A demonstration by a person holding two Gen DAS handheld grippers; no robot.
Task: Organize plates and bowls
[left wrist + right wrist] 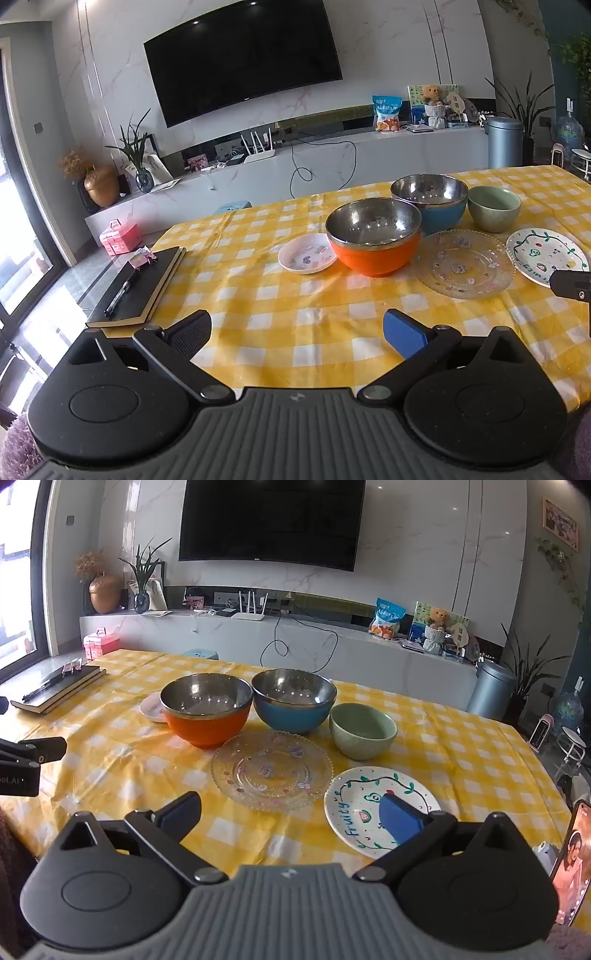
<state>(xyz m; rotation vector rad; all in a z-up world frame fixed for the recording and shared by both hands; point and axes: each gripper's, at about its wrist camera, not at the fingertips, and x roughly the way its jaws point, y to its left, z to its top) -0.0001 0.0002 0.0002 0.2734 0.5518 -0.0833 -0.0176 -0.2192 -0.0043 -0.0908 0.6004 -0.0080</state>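
Six round dishes on the checked-cloth counter.
Two steel-lined bowls, orange and blue; both tongs, left and right, gape wide, empty.

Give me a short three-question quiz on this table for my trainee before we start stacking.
1. How many bowls stand on the table?
2. True or false: the glass plate lies inside the orange bowl.
3. Which plate is nearest the right gripper? A) pink plate B) Fruity plate

Key: 1. Three: orange, blue bowl, green bowl. 2. False; it lies on the cloth in front. 3. B.
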